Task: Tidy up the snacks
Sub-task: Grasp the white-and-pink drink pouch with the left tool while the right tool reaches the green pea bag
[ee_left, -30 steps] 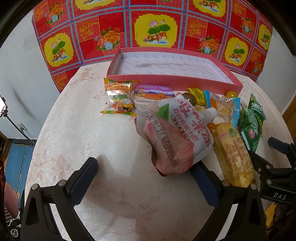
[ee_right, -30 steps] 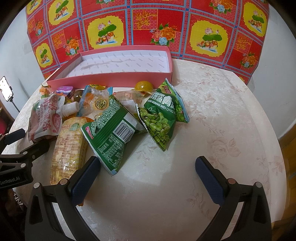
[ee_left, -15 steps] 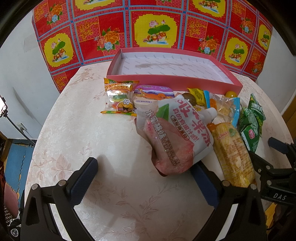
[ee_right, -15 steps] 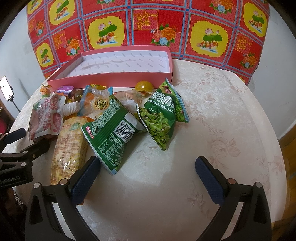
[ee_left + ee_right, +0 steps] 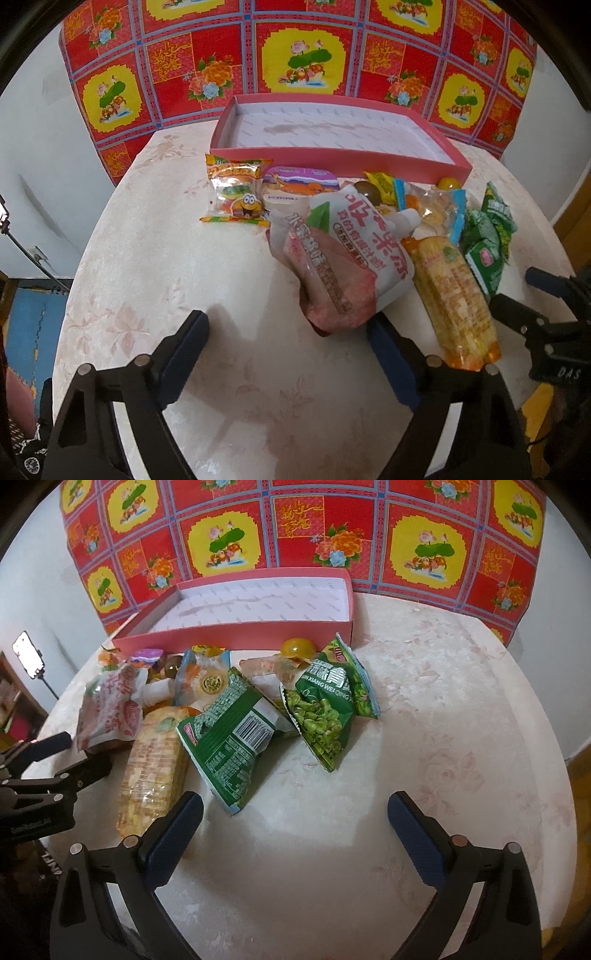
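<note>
I am holding my left gripper [image 5: 286,336] low over a round table covered in pale floral cloth [image 5: 155,258], and its jaws are closing, though both dark pads are standing apart with only cloth between them. The right pad is sitting just beside the lower end of a white and red spouted drink pouch [image 5: 343,266]; whether it is touching, I cannot quite tell. Open cloth is stretching away to the left of that pouch, out to the table's curved edge.

My right gripper [image 5: 291,812] is hanging wide open over bare cloth, gripping nothing. To its right the table is lying clear to its rim. Just ahead are a green bag with a barcode [image 5: 232,738] and a green bag of peas [image 5: 325,712], touching each other, with a long yellow cracker pack [image 5: 155,768] lying beside my left pad.

The snack heap is sitting against the near wall of a shallow pink cardboard box [image 5: 332,157], which is standing open at the table's far edge.
</note>
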`<state>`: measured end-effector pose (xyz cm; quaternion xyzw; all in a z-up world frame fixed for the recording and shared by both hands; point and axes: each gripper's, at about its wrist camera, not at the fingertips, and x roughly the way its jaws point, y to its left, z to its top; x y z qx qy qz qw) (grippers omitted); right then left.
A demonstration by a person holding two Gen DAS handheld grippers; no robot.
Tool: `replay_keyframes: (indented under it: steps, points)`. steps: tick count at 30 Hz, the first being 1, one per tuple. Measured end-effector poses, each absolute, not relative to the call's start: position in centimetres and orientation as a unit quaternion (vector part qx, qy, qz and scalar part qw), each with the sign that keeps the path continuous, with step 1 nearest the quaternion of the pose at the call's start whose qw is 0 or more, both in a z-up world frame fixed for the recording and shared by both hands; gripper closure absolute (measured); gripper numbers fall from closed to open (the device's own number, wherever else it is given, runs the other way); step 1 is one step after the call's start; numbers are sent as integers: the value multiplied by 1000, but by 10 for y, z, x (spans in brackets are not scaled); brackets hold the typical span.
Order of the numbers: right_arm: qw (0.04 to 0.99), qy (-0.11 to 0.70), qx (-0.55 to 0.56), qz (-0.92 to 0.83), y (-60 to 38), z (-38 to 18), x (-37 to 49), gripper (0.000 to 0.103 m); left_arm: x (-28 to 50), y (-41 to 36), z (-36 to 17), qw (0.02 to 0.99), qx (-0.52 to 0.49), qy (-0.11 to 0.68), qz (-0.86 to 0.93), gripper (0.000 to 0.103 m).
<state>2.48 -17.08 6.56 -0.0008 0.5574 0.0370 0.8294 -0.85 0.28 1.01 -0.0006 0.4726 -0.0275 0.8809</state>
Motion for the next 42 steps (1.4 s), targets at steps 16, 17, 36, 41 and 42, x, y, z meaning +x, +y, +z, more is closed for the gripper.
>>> replay_keyframes:
  steps: [16,17,36,41,42]
  points:
    - [853,520,20,36,-193,86,47,2,-4,7,34,889,-48,450,-64,13]
    - [854,519,20,37,-193,87,48,2,-2,6,34,889,-50,450,-64,13]
    - [850,523,57,37,-206,75,76,10,28,-16,12,875,-48,478,-64,14]
    - [837,541,80,36,-212,64,81,21,27,-19,12,878,-44,473,-67,18]
    - [838,538,86,36,-212,63,81,21,27,-20,12,878,-44,472,-68,18]
